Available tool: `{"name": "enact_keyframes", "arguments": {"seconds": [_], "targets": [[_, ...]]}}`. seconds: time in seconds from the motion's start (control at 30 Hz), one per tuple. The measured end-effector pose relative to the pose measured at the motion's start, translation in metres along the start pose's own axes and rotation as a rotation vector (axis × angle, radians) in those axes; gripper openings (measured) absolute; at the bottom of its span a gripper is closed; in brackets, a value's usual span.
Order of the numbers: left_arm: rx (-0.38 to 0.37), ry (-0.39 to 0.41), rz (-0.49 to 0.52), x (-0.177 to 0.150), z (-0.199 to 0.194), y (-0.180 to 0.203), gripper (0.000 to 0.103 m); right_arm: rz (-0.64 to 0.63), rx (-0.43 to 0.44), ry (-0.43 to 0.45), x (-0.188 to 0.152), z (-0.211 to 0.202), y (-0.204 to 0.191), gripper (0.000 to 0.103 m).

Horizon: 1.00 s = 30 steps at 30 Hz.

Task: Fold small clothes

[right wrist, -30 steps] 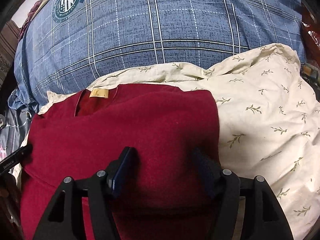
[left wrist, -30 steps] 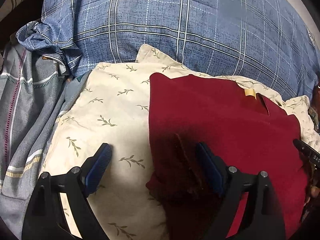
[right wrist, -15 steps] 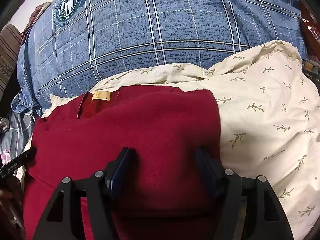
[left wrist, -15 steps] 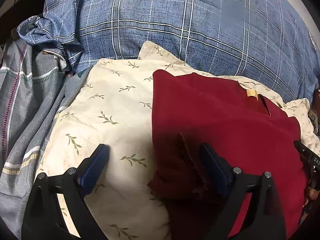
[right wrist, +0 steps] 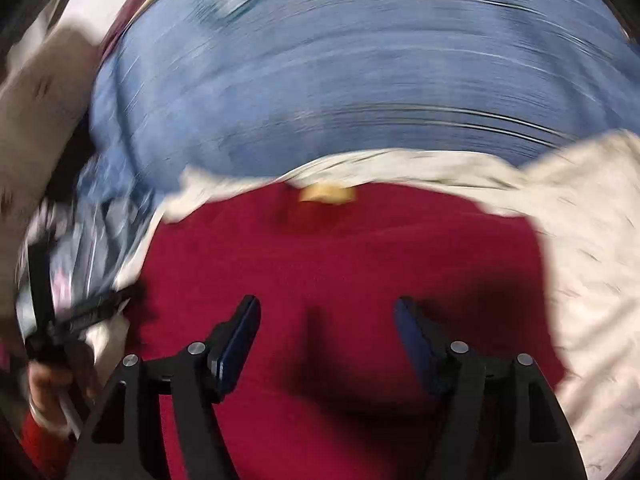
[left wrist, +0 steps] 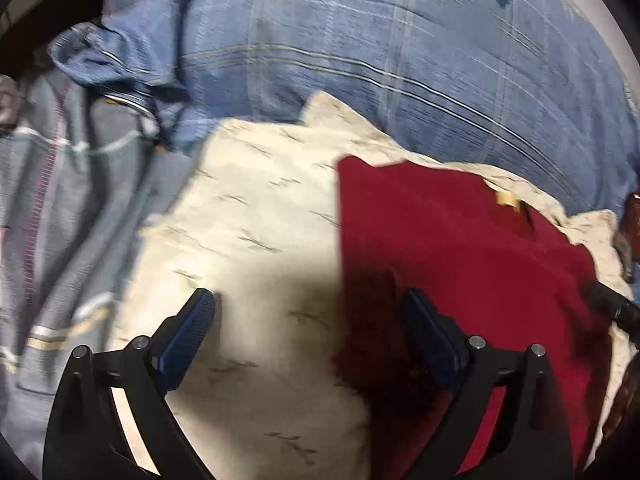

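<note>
The red garment lies flat across the centre and lower right of the left wrist view, its tan neck label toward the upper right. The left gripper hovers low over its left edge, jaws spread wide, one pad over red cloth, the other over the cream leaf-print cloth beneath. In the blurred right wrist view the right gripper hangs over the garment's middle, jaws apart, holding nothing. A blue plaid pillow fills the top; grey striped fabric lies at left.
</note>
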<state>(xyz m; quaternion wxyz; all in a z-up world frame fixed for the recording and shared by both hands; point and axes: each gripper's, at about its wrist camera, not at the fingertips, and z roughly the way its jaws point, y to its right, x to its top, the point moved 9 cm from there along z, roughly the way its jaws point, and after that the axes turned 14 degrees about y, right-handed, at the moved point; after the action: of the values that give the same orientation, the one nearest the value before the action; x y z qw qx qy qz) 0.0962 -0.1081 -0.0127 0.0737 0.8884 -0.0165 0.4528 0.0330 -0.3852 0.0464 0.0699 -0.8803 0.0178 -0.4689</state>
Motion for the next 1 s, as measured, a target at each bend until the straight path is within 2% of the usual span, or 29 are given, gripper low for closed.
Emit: {"name": "enact_keyframes", "arguments": {"seconds": [0.07,0.17,0.23,0.33,0.4,0.43,0.47,0.53,0.57,0.73,0.87,0.93,1.0], "targets": [[0.011,0.018,0.007,0.004,-0.004,-0.007,0.096,-0.12,0.045,0.002,0.002,0.018,-0.036,0.071],[-0.007,0.01,-0.028,0.005,-0.005,-0.016,0.096,-0.285,0.044,0.01,0.009,0.048,-0.068,0.071],[-0.009,0.007,-0.047,0.006,-0.004,-0.019,0.096,-0.331,0.074,0.007,0.014,0.06,-0.079,0.072],[-0.006,0.002,-0.064,0.01,0.0,-0.023,0.096,-0.405,0.128,-0.05,0.011,0.08,-0.094,0.072],[-0.004,0.006,-0.07,0.014,0.002,-0.024,0.096,-0.436,0.178,-0.076,0.006,0.088,-0.101,0.068],[-0.003,0.007,-0.071,0.015,0.003,-0.025,0.096,-0.429,0.204,-0.095,0.003,0.091,-0.104,0.057],[-0.003,0.005,-0.072,0.014,0.004,-0.024,0.096,-0.418,0.237,-0.112,0.0,0.092,-0.106,0.034],[-0.002,-0.002,-0.073,0.013,0.005,-0.025,0.096,-0.455,0.232,-0.088,0.001,0.086,-0.114,0.009],[-0.002,-0.004,-0.073,0.012,0.005,-0.025,0.096,-0.484,0.217,-0.068,0.002,0.082,-0.116,0.004],[-0.001,0.019,-0.088,0.016,0.001,-0.024,0.096,-0.415,0.195,0.016,0.022,0.077,-0.121,0.0],[-0.005,0.013,-0.086,0.015,0.001,-0.023,0.096,-0.324,0.195,-0.013,0.019,0.09,-0.119,0.0],[-0.011,0.014,-0.089,0.015,0.001,-0.023,0.096,-0.255,0.225,0.001,0.023,0.08,-0.117,0.003],[-0.026,0.018,-0.099,0.016,0.0,-0.021,0.096,-0.231,0.212,0.005,0.024,0.067,-0.11,0.007]]}}
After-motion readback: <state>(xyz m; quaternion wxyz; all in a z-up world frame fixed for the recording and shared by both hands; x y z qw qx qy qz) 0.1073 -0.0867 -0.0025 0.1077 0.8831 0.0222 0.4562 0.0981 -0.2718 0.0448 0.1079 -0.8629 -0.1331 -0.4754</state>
